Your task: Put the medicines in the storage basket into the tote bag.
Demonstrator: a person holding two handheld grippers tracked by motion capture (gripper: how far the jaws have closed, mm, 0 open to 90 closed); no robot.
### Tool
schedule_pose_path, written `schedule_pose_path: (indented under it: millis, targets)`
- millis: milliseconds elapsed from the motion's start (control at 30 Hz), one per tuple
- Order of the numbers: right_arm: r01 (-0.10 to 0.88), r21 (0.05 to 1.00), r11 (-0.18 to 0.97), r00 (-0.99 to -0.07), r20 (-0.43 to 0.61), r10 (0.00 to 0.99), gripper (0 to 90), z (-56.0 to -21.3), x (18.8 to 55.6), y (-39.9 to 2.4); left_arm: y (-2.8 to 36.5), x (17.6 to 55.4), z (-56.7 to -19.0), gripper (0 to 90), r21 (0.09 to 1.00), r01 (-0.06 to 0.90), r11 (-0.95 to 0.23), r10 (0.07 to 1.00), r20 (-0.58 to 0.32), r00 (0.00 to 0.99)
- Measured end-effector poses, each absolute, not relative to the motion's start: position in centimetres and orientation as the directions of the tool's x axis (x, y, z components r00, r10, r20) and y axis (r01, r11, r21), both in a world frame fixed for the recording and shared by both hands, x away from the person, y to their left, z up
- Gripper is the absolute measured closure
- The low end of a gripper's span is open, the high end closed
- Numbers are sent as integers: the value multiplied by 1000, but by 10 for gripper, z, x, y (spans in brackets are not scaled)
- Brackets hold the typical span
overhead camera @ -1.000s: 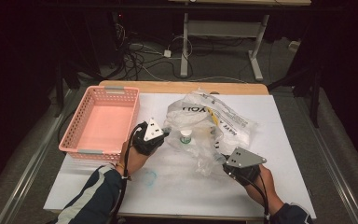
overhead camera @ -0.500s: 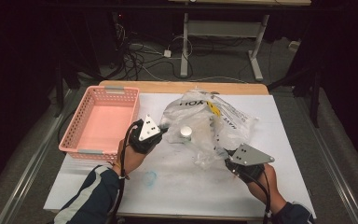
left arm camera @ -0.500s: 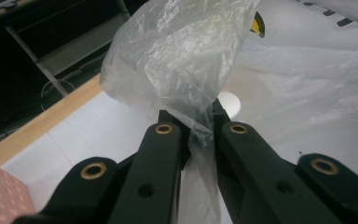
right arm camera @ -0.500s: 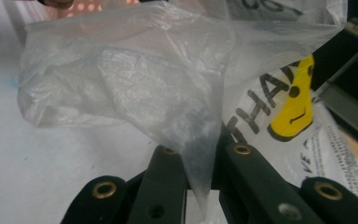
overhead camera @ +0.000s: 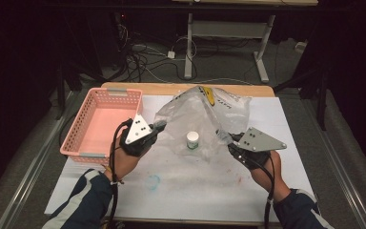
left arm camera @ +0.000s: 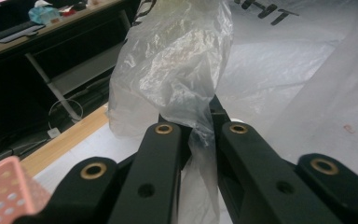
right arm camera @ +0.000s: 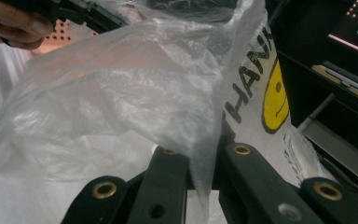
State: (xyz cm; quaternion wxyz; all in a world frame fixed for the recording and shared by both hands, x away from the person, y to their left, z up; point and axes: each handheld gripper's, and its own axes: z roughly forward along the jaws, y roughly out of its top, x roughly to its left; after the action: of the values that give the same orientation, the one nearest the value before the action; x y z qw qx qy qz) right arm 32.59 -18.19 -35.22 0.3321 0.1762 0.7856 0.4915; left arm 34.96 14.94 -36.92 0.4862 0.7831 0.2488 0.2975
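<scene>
Both jaws pinch the plastic bag point(overhead camera: 198, 112), lifting it off the small bottle point(overhead camera: 192, 140) between them; next, raise it clear.

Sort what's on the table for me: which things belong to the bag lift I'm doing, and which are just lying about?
In the job:
- clear plastic bag, pinched at both sides
- left gripper, shut on the bag
- right gripper, shut on the bag
- small white-capped bottle, standing under the raised bag

Lying about:
- pink basket, at the table's left
- white table sheet
</scene>
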Motion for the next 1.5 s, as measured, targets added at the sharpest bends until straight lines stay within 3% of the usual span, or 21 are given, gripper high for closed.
schedule_pose_path:
  millis: [433,900,1167,1500]
  targets:
    - [-140,908,395,-697,-373,612,900,-310,316,-176,158,343,-327,867,915,25,-403,680,282,677]
    - [-115,940,321,-628,-319,709,900,-287,343,-198,147,378,-301,866,922,30,-386,705,274,654]
    - [-32,947,320,-568,-280,774,900,-279,383,-208,140,405,-296,865,918,30,-395,720,289,631]
    - [122,928,353,-496,-251,831,900,-304,442,-220,126,445,-316,865,904,79,-420,743,293,602]
